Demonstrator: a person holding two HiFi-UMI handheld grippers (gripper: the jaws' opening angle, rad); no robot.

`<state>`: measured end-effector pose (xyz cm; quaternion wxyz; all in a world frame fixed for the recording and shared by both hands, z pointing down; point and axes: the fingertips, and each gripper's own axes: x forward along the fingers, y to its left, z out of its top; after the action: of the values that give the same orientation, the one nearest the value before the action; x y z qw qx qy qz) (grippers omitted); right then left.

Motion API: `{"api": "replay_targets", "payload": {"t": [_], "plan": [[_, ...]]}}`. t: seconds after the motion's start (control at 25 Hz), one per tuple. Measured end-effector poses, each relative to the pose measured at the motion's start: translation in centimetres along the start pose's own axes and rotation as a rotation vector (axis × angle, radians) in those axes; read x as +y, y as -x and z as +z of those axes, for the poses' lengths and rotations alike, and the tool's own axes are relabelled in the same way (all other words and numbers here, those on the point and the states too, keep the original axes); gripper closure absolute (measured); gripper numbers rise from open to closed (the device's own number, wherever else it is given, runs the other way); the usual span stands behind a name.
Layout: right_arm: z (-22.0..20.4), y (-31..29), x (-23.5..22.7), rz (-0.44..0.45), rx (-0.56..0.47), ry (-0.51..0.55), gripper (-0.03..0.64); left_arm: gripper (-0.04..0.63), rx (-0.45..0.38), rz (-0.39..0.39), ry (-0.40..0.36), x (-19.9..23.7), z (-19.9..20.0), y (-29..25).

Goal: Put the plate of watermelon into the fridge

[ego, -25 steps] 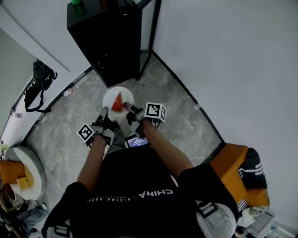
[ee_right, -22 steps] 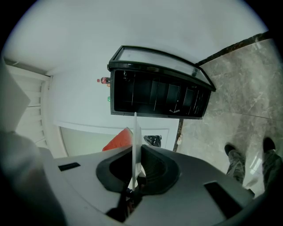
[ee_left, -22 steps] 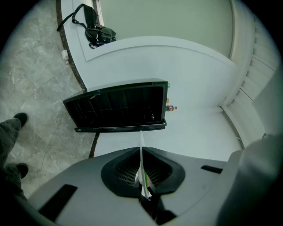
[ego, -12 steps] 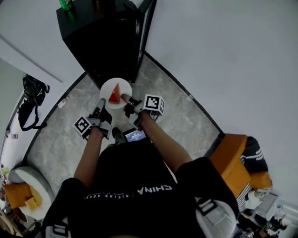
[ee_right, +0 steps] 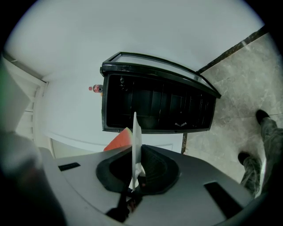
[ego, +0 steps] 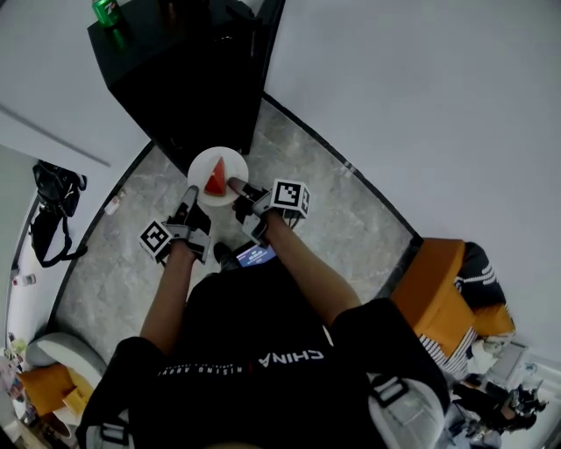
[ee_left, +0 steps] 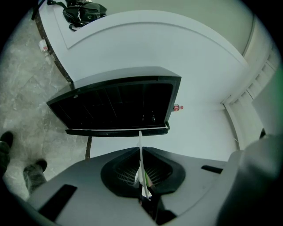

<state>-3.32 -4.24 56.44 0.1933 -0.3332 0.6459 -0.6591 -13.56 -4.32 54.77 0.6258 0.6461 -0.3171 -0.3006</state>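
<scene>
A white plate (ego: pixel 230 162) with a red watermelon wedge (ego: pixel 216 179) is held in front of me, above the floor. My left gripper (ego: pixel 191 194) is shut on the plate's near left rim, and my right gripper (ego: pixel 234 186) is shut on its near right rim. In both gripper views the plate (ee_left: pixel 140 154) (ee_right: pixel 135 145) shows edge-on between the jaws, and the wedge (ee_right: pixel 120 139) peeks out beside it in the right one. The black fridge (ego: pixel 188 74) stands just beyond the plate. Its open dark inside (ee_left: pixel 119 103) (ee_right: pixel 154 108) faces the grippers.
The fridge's glass door (ego: pixel 265 53) stands open on the right. A green can (ego: pixel 105 10) sits on top of the fridge. White walls close in on both sides. A black bag (ego: pixel 48 206) lies at the left wall, and an orange seat (ego: pixel 434 289) is behind me at right.
I have stepped toward the fridge with the plate held in both grippers. The fridge now fills more of the view, and the plate sits closer to its open front.
</scene>
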Motion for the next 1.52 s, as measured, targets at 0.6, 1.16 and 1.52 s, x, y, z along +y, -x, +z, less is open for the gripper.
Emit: {"api": "replay_targets", "payload": {"t": [0.6, 1.16, 1.52], "plan": [[11.6, -5.8, 0.6, 0.052, 0.228, 0.020, 0.588, 0.569, -0.124, 0.038, -0.050, -0.3, 3.1, -12.0], [14.0, -10.8, 1.3, 0.020, 0.310, 0.050, 0.588, 0.572, -0.263, 0.142, -0.002, 1.4, 7.2, -13.8], [14.3, -12.2, 1.9, 0.015, 0.260, 0.024, 0.588, 0.572, -0.209, 0.127, -0.026, 0.7, 9.0, -14.7]]}}
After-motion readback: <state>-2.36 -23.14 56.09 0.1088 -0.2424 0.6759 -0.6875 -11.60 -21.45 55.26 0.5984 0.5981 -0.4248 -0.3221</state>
